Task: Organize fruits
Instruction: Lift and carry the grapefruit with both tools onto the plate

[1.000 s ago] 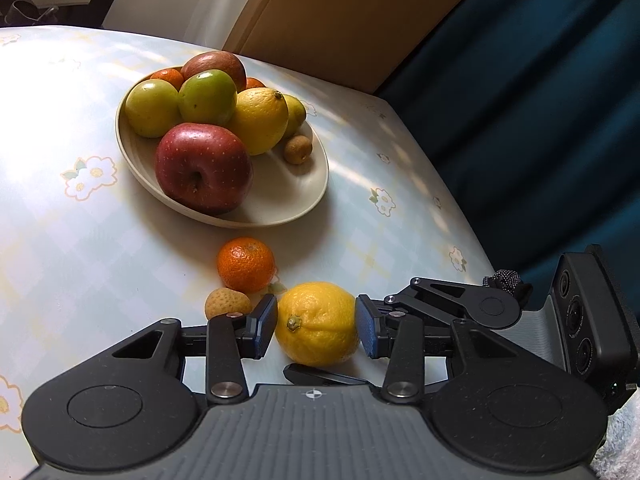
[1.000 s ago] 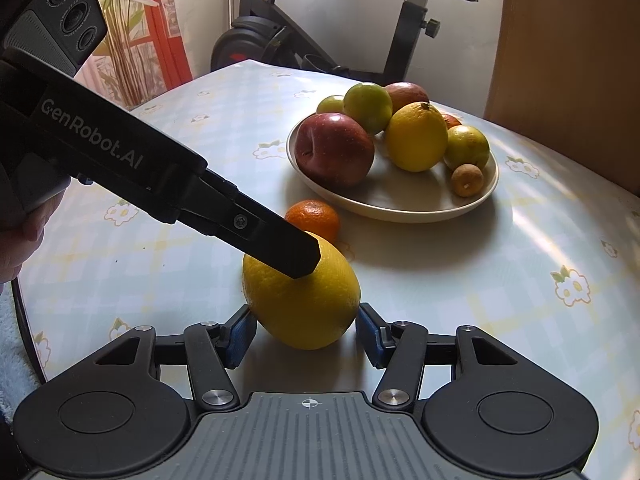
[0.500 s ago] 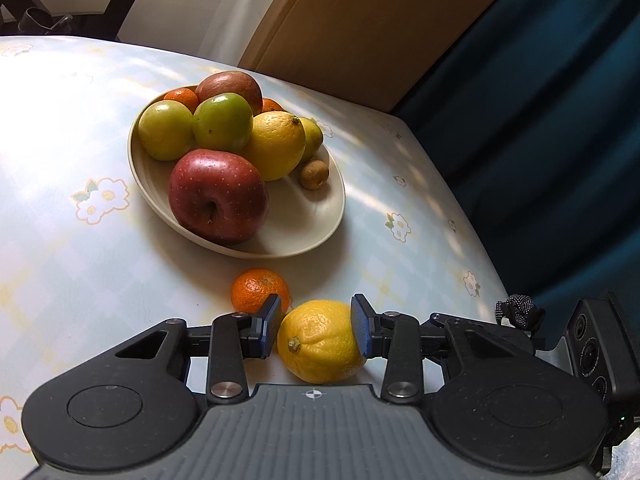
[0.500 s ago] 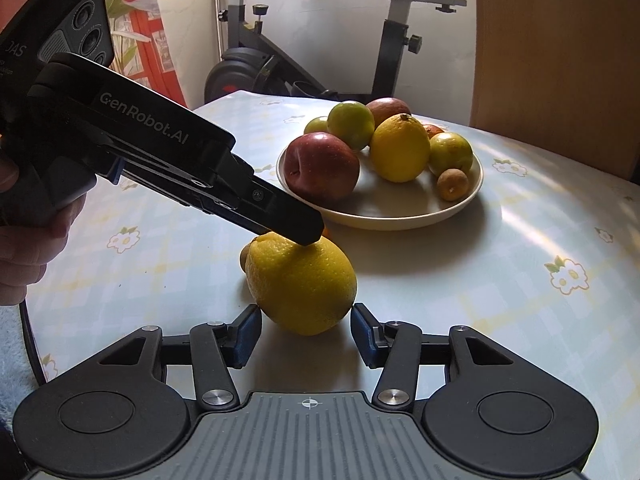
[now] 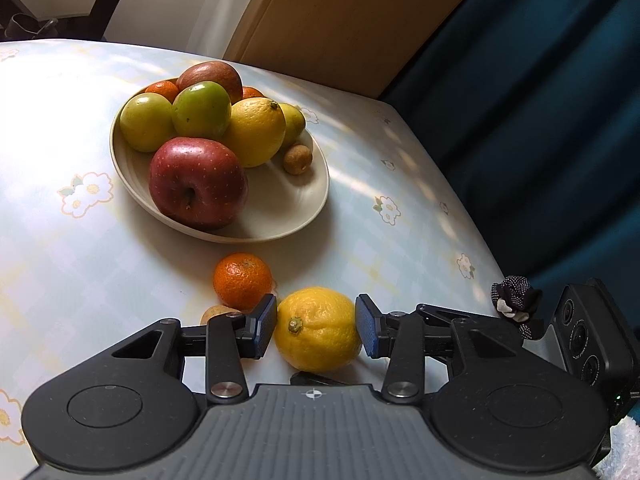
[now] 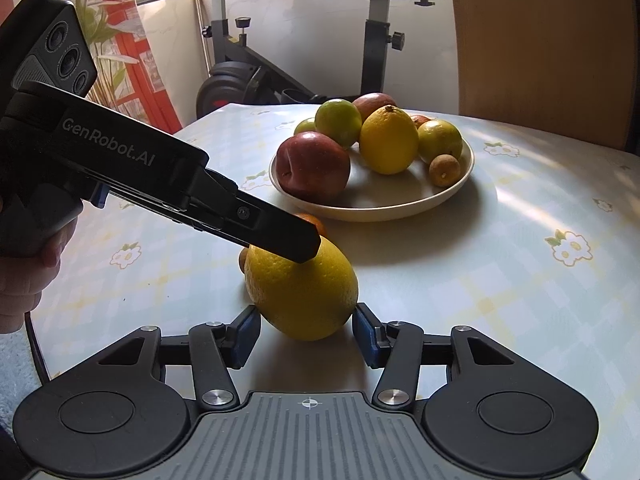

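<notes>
A large yellow lemon (image 5: pixel 318 330) lies on the worktop (image 5: pixel 400 184), which is covered in a pale checked cloth with flower prints, and sits between the fingers of both tools at once. The left hand-held gripper (image 5: pixel 316 330) brackets it from the sides with its blue pads (image 5: pixel 366 332) right against the peel or a hair off it, and its jaws are opening. The right hand-held gripper (image 6: pixel 306 334) is set fairly narrow around the lemon's lower end, with slim gaps between pads and peel; its jaws are opening too. In the right wrist view the left tool's black finger lies across the top of the lemon, a hand (image 6: pixel 24 276) gripping its handle. Just ahead of the left hand-held gripper's left finger sits a small orange mandarin (image 5: pixel 242 280), with a little tan round fruit (image 5: pixel 218 314) beside it, partly hidden. Farther ahead stands a shallow beige bowl (image 5: pixel 280 216) holding a red apple (image 5: pixel 198 182), green apples, another lemon, mandarins and a small brown fruit.
</notes>
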{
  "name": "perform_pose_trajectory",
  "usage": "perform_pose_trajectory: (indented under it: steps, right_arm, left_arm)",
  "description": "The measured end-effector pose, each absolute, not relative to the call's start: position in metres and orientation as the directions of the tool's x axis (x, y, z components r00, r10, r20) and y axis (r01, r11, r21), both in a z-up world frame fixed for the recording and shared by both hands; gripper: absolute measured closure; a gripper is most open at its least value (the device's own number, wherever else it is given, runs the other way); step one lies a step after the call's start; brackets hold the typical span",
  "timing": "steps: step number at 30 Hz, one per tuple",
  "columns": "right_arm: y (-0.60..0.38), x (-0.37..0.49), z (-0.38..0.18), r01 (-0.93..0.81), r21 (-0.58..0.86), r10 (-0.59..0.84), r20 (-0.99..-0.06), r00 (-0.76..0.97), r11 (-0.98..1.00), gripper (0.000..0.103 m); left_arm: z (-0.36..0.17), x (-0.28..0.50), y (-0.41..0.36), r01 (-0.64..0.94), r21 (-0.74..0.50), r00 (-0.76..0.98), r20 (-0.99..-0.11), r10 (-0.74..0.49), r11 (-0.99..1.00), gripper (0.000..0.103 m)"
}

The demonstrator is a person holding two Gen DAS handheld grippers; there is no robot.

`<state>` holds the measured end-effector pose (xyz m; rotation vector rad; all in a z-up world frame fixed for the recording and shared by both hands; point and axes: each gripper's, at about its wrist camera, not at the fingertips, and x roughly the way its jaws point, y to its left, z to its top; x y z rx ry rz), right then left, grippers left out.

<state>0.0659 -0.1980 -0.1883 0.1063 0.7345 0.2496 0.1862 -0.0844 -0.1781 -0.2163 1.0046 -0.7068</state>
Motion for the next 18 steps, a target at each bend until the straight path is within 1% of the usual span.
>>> perform_pose_trajectory:
  steps: [8,18]
  right_arm:
    - [-0.2,0.065,-0.175,-0.18,0.158,0.24,-0.634,0.735,0.971,0.056]
    - [-0.214,0.085,-0.124,-0.184,0.095,0.204,-0.584,0.785,0.978,0.056]
  left_arm:
    - [-0.17,0.188,-0.085,0.455,-0.487,0.347,-0.674,-0.652,0.746,0.058]
    - [-0.12,0.203,-0.096,0.505,-0.464,0.413,-0.611,-0.676,0.728,0.058]
